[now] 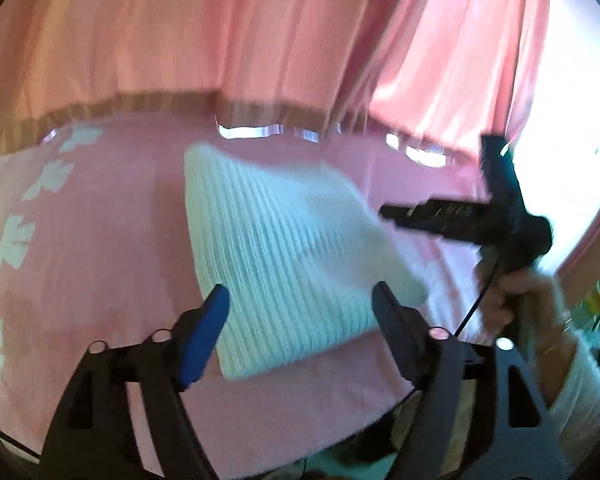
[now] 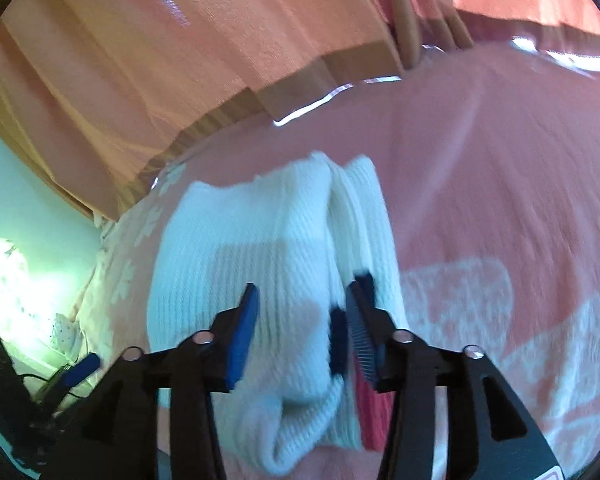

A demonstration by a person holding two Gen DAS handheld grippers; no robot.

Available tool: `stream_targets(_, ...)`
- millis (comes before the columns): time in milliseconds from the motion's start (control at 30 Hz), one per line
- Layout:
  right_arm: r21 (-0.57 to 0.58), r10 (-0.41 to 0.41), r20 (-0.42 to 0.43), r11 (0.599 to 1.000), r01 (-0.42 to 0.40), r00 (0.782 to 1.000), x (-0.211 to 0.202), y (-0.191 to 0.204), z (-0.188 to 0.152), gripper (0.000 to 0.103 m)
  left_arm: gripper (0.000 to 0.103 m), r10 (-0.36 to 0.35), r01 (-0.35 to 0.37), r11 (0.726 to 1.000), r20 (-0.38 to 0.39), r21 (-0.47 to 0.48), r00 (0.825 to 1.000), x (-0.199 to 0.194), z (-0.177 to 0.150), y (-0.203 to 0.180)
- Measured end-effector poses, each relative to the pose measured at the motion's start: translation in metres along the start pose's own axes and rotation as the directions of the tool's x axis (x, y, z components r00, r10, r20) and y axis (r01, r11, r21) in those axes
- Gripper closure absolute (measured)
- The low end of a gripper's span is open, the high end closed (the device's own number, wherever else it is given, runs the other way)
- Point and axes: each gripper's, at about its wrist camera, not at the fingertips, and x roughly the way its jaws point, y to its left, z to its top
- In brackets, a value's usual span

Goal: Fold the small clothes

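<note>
1 white knit garment [image 1: 284, 256], 2 tongs open: L [image 1: 300, 316], R [image 2: 300, 320]

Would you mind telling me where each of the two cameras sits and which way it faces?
Left wrist: sits on the left tongs, looking along the open fingers at the white ribbed garment on the pink bedspread; the right tongs and hand show at right.
Right wrist: sits on the right tongs, open over the same garment.
Shared: garment, bedspread, pink curtain.
</note>
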Motion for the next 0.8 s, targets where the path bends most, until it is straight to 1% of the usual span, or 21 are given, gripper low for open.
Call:
stream_targets(33, -0.010, 0.001, -0.007, 1.000, -0.002, 1.000, 0.007, 0.002, 0.004, 0.046, 0.026, 0.017, -0.017, 1.000, 0.016, -0.011, 1.000, 0.000, 0.005, 0.002)
stream_targets(100, -0.009, 0.005, -0.044, 1.000, -0.005, 0.999, 0.029, 0.005, 0.013, 0.045, 0.026, 0.073, -0.071, 0.996, 0.034, -0.055, 0.997, 0.003, 0.013, 0.010)
stream_targets(133, -0.002, 0.018, -0.071, 1.000, -0.019, 0.997, 0.041, 0.005, 0.015, 0.049, 0.026, 0.102, -0.100, 0.992, 0.033, -0.072, 0.994, 0.005, 0.015, 0.013)
stream_targets(167, 0.011, 0.025, -0.110, 1.000, -0.024, 0.994, 0.056, 0.003, 0.016, 0.059, 0.026, 0.141, -0.138, 0.987, 0.033, -0.084, 0.989, 0.009, 0.018, 0.016)
stream_targets(200, 0.010, 0.023, -0.129, 1.000, -0.022, 0.991, 0.063, 0.003, 0.015, 0.085, 0.026, 0.172, -0.168, 0.982, 0.033, -0.088, 0.985, 0.013, 0.020, 0.018)
stream_targets(233, 0.003, 0.021, -0.125, 1.000, -0.021, 0.992, 0.063, 0.005, 0.015, 0.087, 0.026, 0.201, -0.198, 0.976, 0.033, -0.087, 0.979, 0.016, 0.022, 0.019)
stream_targets(300, -0.025, 0.052, -0.031, 0.998, -0.053, 0.998, 0.035, 0.010, 0.019, 0.089, 0.026, 0.230, -0.227, 0.971, 0.025, -0.081, 0.973, 0.021, 0.026, 0.019)
stream_targets(333, -0.042, 0.068, 0.024, 0.997, -0.067, 0.997, 0.018, 0.014, 0.021, 0.090, 0.026, 0.238, -0.236, 0.968, 0.024, -0.081, 0.971, 0.025, 0.029, 0.017)
stream_targets(367, -0.061, 0.068, 0.088, 0.996, -0.063, 0.994, -0.002, 0.014, 0.022, 0.090, 0.026, 0.241, -0.238, 0.967, 0.022, -0.087, 0.970, 0.026, 0.029, 0.018)
stream_targets(400, -0.069, 0.043, 0.118, 0.997, -0.035, 0.992, -0.009, 0.012, 0.021, 0.090, 0.026, 0.241, -0.239, 0.967, 0.015, -0.093, 0.970, 0.029, 0.030, 0.018)
stream_targets(433, -0.072, 0.000, 0.117, 0.997, 0.009, 0.993, -0.007, 0.007, 0.021, 0.089, 0.026, 0.243, -0.241, 0.965, 0.007, -0.099, 0.970, 0.033, 0.030, 0.017)
stream_targets(467, -0.078, -0.058, 0.047, 0.995, 0.061, 0.997, 0.010, -0.004, 0.020, 0.088, 0.026, 0.251, -0.251, 0.962, -0.006, -0.106, 0.968, 0.038, 0.030, 0.017)
stream_targets(500, -0.073, -0.095, -0.037, 0.993, 0.092, 0.995, 0.031, -0.015, 0.017, 0.087, 0.026, 0.258, -0.259, 0.960, -0.020, -0.106, 0.966, 0.044, 0.030, 0.016)
stream_targets(533, -0.039, -0.129, -0.109, 0.991, 0.125, 0.986, 0.047, -0.026, 0.014, 0.086, 0.026, 0.266, -0.268, 0.958, -0.036, -0.103, 0.963, 0.051, 0.029, 0.016)
stream_targets(567, -0.008, -0.105, -0.114, 0.994, 0.105, 0.988, 0.046, -0.029, 0.014, 0.086, 0.026, 0.279, -0.284, 0.954, -0.060, -0.099, 0.958, 0.060, 0.029, 0.016)
stream_targets(600, -0.035, -0.089, -0.071, 0.996, 0.086, 0.994, 0.033, -0.022, 0.016, 0.084, 0.026, 0.282, -0.289, 0.953, -0.076, -0.095, 0.956, 0.066, 0.028, 0.015)
stream_targets(633, -0.062, -0.090, -0.001, 0.994, 0.089, 0.996, 0.013, -0.014, 0.016, 0.078, 0.026, 0.281, -0.289, 0.953, -0.089, -0.094, 0.955, 0.071, 0.026, 0.013)
stream_targets(667, -0.057, -0.092, 0.045, 0.994, 0.094, 0.995, -0.005, -0.010, 0.012, 0.070, 0.026, 0.283, -0.291, 0.952, -0.093, -0.094, 0.955, 0.072, 0.025, 0.012)
stream_targets(733, -0.034, -0.061, 0.078, 0.997, 0.064, 0.995, -0.030, -0.007, -0.001, 0.062, 0.026, 0.276, -0.285, 0.954, -0.098, -0.089, 0.956, 0.075, 0.023, 0.008)
stream_targets(767, -0.013, -0.036, 0.078, 0.999, 0.037, 0.996, -0.043, -0.005, -0.017, 0.059, 0.026, 0.278, -0.286, 0.955, -0.099, -0.083, 0.956, 0.076, 0.022, 0.006)
stream_targets(800, -0.007, -0.028, 0.066, 1.000, 0.029, 0.997, -0.045, -0.004, -0.027, 0.058, 0.025, 0.278, -0.285, 0.955, -0.098, -0.076, 0.956, 0.076, 0.020, 0.003)
